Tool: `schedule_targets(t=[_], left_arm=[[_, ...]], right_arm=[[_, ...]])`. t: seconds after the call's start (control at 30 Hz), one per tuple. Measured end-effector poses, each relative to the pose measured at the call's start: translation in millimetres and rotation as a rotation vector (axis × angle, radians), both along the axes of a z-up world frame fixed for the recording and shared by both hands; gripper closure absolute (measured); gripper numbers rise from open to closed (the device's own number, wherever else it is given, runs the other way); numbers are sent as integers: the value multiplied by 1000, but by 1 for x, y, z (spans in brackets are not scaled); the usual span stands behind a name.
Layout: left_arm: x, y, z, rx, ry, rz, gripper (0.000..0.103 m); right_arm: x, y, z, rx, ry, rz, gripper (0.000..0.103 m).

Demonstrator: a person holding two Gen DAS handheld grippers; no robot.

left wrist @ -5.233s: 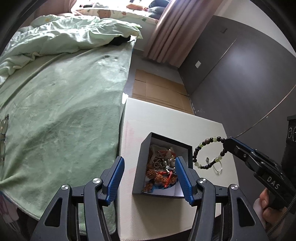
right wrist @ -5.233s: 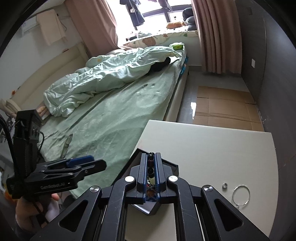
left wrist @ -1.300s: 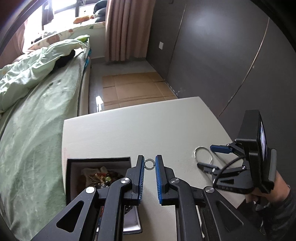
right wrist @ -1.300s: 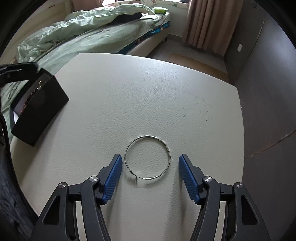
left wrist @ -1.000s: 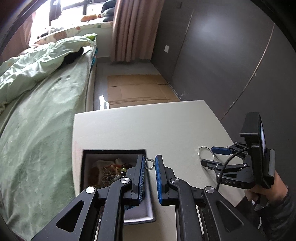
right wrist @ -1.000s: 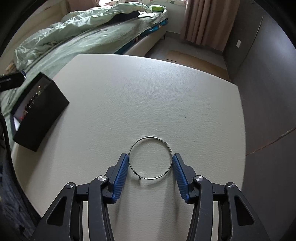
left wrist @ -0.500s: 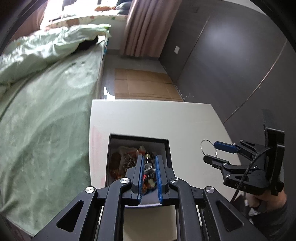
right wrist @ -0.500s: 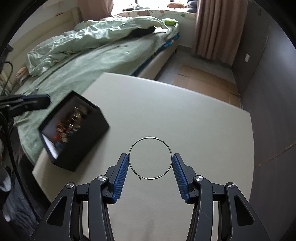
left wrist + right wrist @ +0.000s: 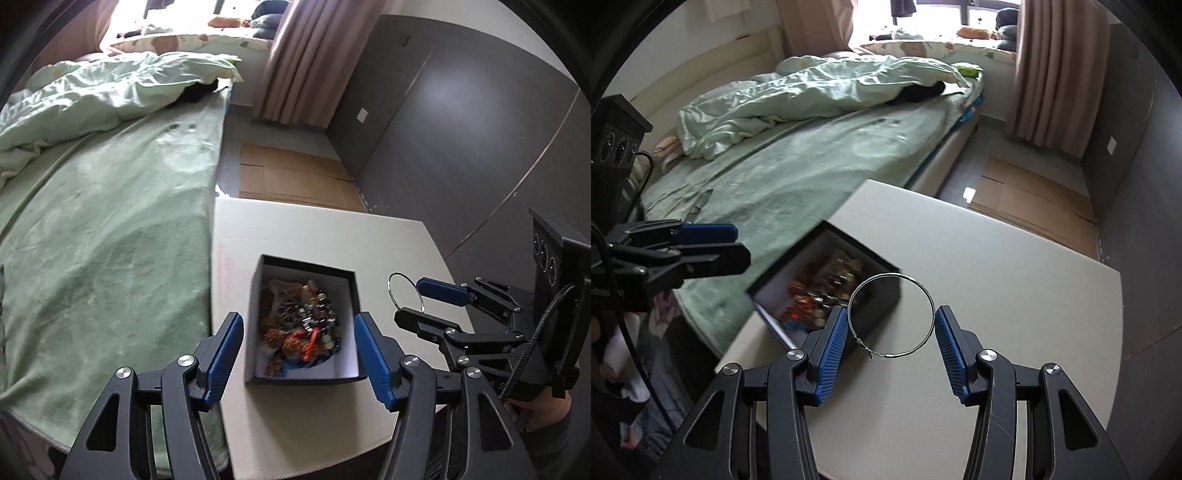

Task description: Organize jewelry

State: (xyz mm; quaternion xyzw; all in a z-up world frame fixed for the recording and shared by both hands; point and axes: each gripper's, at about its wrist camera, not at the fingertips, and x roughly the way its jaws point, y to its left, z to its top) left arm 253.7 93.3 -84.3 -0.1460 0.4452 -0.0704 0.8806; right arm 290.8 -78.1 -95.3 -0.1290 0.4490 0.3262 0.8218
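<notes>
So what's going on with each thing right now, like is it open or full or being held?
Black box: open, no lid, on the table, holding a heap of jewelry.
Silver hoop: pinched between the right hand-held gripper's pads, lifted off the table.
Right hand-held gripper: shut on the silver hoop.
Left hand-held gripper: above the black box, jaws opening, nothing between them.

Bedroom: bed (image 9: 820, 166) w/ pale green duvet (image 9: 812, 92), bright window (image 9: 923, 14) behind (daylight), pink curtains (image 9: 299, 62), dark grey wall (image 9: 461, 129), flattened cardboard (image 9: 295, 177) on floor, white table (image 9: 1015, 277).
</notes>
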Motion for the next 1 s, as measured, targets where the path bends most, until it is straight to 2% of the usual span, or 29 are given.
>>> schedule_targets(t=[0.3, 0.43, 0.53, 0.63, 0.8, 0.9, 1.0], left_arm=[[-22, 33, -1, -9, 3, 57, 39], [-29, 42, 0, -12, 6, 70, 35], [-33, 46, 2, -21, 2, 75, 29], [-38, 46, 6, -22, -14, 75, 22], [-43, 33, 13, -9, -28, 47, 19], [-49, 20, 19, 8, -50, 25, 11], [-54, 8, 26, 24, -67, 6, 7]], right_arm=[[-15, 39, -1, 0, 6, 45, 53], [-18, 49, -4, 13, 37, 34, 53], [-15, 51, -6, 14, 79, 1, 43], [-16, 39, -2, 39, 89, -52, 37], [-29, 11, 10, 60, 73, -130, 36], [-44, -10, 21, 103, 49, -180, 26], [-57, -26, 30, 146, 37, -214, 25]])
